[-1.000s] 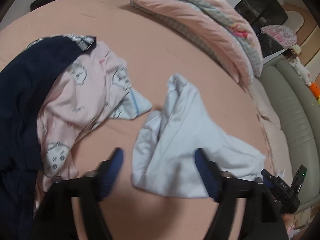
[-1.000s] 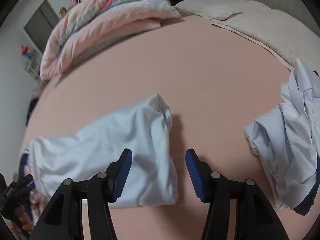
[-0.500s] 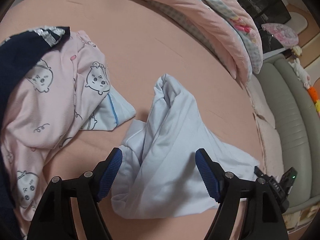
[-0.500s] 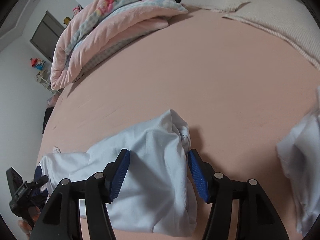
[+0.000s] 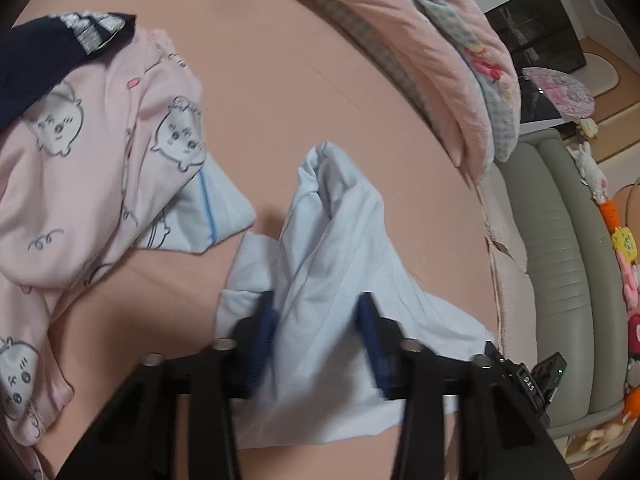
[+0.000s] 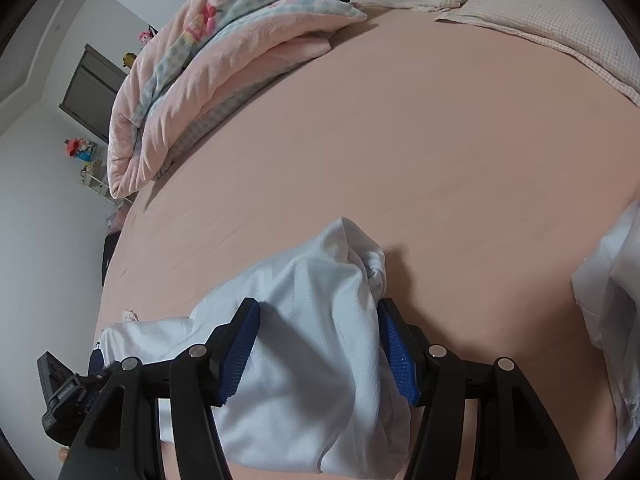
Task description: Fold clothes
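A pale blue garment [image 5: 340, 240] lies crumpled on the pink bed sheet [image 5: 280, 80]. My left gripper [image 5: 316, 320] is down on its near end. Its jaws are closing, blurred, with a ridge of the fabric gathered between the blue pads [image 5: 264, 320]. In the right wrist view the same garment [image 6: 312, 280] runs off to the left. My right gripper [image 6: 318, 344] stands open astride its bunched end, the pads on either side of the cloth and not squeezing it.
A pink cartoon-print pyjama [image 5: 100, 140] and a navy garment [image 5: 32, 64] lie left of the pale one. A folded pink quilt [image 5: 440, 48] sits at the back, with a grey padded bumper [image 5: 560, 240] beyond the bed edge. Another white garment [image 6: 612, 288] lies at the right.
Both grippers came down and forward onto the pale blue garment. The left jaws drew in from wide apart onto the fabric. The right jaws stayed about as wide.
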`<state>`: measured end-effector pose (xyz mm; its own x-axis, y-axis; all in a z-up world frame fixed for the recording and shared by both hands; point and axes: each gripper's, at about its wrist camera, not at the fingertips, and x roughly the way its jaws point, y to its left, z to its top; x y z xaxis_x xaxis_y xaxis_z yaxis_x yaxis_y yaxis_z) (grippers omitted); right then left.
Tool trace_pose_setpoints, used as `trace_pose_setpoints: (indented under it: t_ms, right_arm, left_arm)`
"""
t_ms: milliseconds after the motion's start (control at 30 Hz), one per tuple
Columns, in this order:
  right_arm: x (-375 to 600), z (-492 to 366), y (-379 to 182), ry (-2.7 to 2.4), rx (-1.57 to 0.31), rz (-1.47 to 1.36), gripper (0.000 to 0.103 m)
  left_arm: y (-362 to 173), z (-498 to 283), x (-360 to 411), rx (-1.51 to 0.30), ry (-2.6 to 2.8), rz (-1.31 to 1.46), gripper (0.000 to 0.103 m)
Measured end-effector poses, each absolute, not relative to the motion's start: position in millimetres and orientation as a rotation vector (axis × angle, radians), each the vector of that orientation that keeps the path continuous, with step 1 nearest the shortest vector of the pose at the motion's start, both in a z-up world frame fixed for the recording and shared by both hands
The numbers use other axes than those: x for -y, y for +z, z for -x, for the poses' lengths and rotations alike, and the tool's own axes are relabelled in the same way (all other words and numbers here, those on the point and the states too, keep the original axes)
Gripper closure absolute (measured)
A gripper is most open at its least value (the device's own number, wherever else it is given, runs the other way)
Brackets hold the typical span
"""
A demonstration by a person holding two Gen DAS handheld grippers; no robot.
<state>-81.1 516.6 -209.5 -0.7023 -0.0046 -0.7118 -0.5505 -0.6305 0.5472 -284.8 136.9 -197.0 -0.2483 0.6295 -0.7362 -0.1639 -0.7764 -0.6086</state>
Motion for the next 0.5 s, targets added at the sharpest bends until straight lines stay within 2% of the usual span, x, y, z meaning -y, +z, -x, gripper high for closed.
trace_pose_setpoints:
  t_ms: [67, 100, 200, 500]
  right_arm:
    - [-513, 81, -207, 2.395, -1.085, 0.995, 0.047]
    - [-510, 82, -204, 2.401, -1.022, 1.0, 0.057]
    - [-500, 87, -199, 2.39, -0.809, 1.056, 0.077]
    - [-508, 88, -215, 2.271, -0.78, 1.157, 0.079]
  left_arm:
    - [-197, 282, -134, 0.574, 2.071, 1.499, 0.081]
    - [-198, 281, -132, 0.582, 2.078, 1.501, 0.082]
    - [-202, 280, -123, 0.63, 2.072, 1.515, 0.085]
    - [-222, 271, -105, 0.657, 2.075, 1.559, 0.085]
